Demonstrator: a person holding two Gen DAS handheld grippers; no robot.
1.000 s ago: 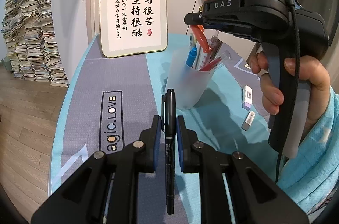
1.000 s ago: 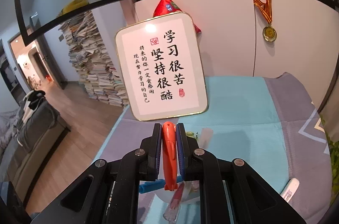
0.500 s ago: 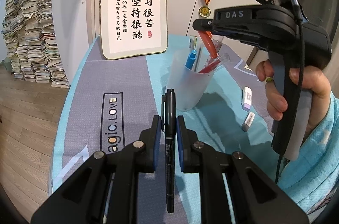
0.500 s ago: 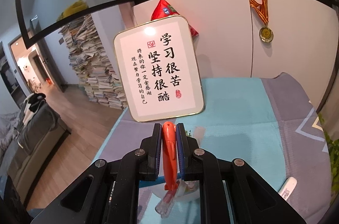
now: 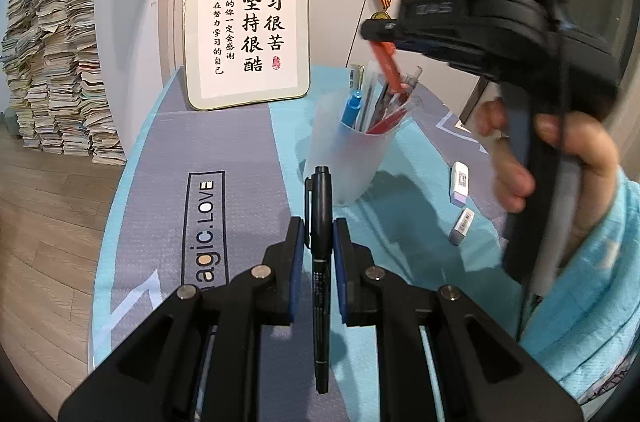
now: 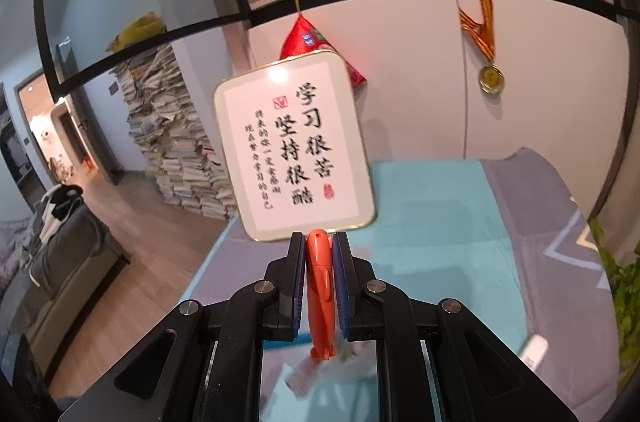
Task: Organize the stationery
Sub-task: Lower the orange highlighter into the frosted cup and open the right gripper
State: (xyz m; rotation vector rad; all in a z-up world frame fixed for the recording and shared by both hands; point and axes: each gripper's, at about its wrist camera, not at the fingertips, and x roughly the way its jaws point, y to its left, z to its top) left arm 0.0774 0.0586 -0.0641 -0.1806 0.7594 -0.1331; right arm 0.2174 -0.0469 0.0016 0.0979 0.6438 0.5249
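My left gripper (image 5: 319,234) is shut on a black marker pen (image 5: 321,262) and holds it above the mat, just in front of a translucent pen cup (image 5: 352,150) holding several pens. My right gripper (image 6: 319,250) is shut on an orange pen (image 6: 320,298). In the left wrist view the right gripper (image 5: 378,36) hangs over the cup, with the orange pen (image 5: 387,68) tilted down, its lower end among the pens at the cup's mouth.
A framed calligraphy sign (image 5: 248,30) stands at the back of the grey and teal mat (image 5: 224,158). Two white erasers (image 5: 459,178) (image 5: 462,225) lie right of the cup. Stacks of books (image 5: 52,62) stand on the floor at left.
My right gripper has moved right and a little away over the cup, carrying the orange pen along. The left gripper and black marker have stayed put.
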